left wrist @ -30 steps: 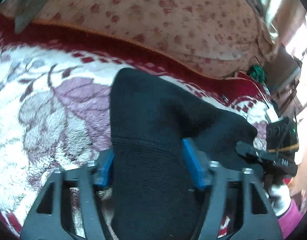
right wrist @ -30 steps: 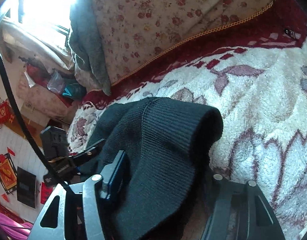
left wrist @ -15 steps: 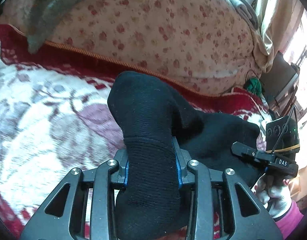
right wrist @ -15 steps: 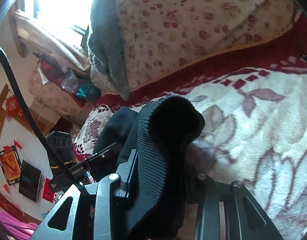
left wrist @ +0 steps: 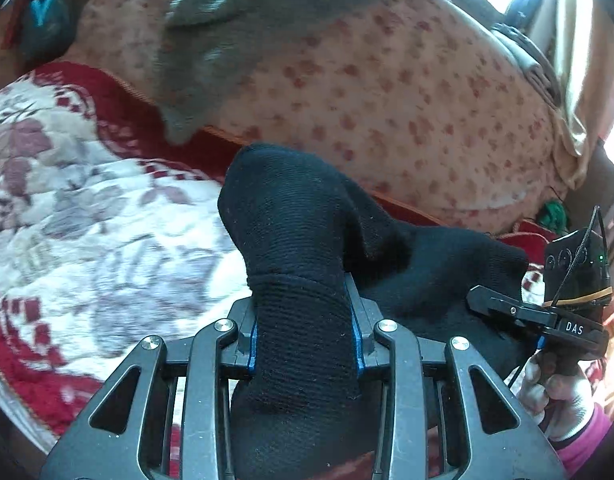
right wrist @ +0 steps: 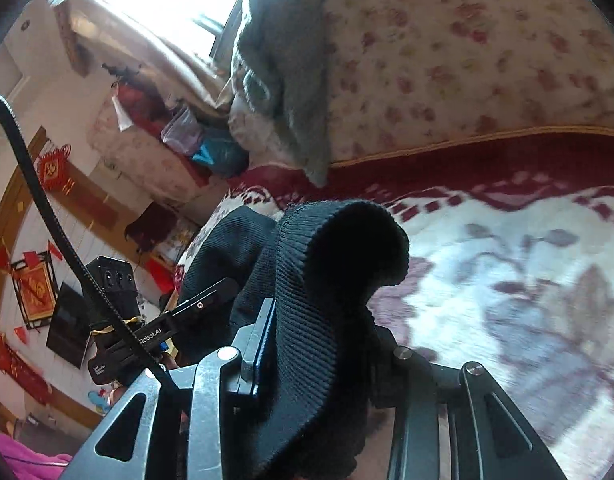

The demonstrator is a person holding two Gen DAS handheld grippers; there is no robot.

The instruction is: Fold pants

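Black knit pants (left wrist: 307,216), bunched and lifted above the red-and-cream floral blanket (left wrist: 87,240). Left gripper (left wrist: 303,340) clamped on a ribbed band of the pants, blue pads (left wrist: 358,344) pressed into the fabric on either side; cloth humps up over the gripper and trails off to the right of it. Right gripper (right wrist: 319,360) likewise pinched on a ribbed edge of the pants (right wrist: 339,264), which curls over into a hood above the blanket (right wrist: 507,280); only the blue pad (right wrist: 267,344) on the left shows, the other hidden behind the cloth. From the left wrist view, the right gripper (left wrist: 495,306) seen at the far right of the blanket, held in a white-gloved hand (left wrist: 555,396) with a pink cuff. Beyond the blanket's red border, a flowered quilt roll (left wrist: 407,92) with a grey garment (left wrist: 227,40) draped over it. Left of the blanket in the right wrist view, red paper decorations (right wrist: 39,288) on a white wall.
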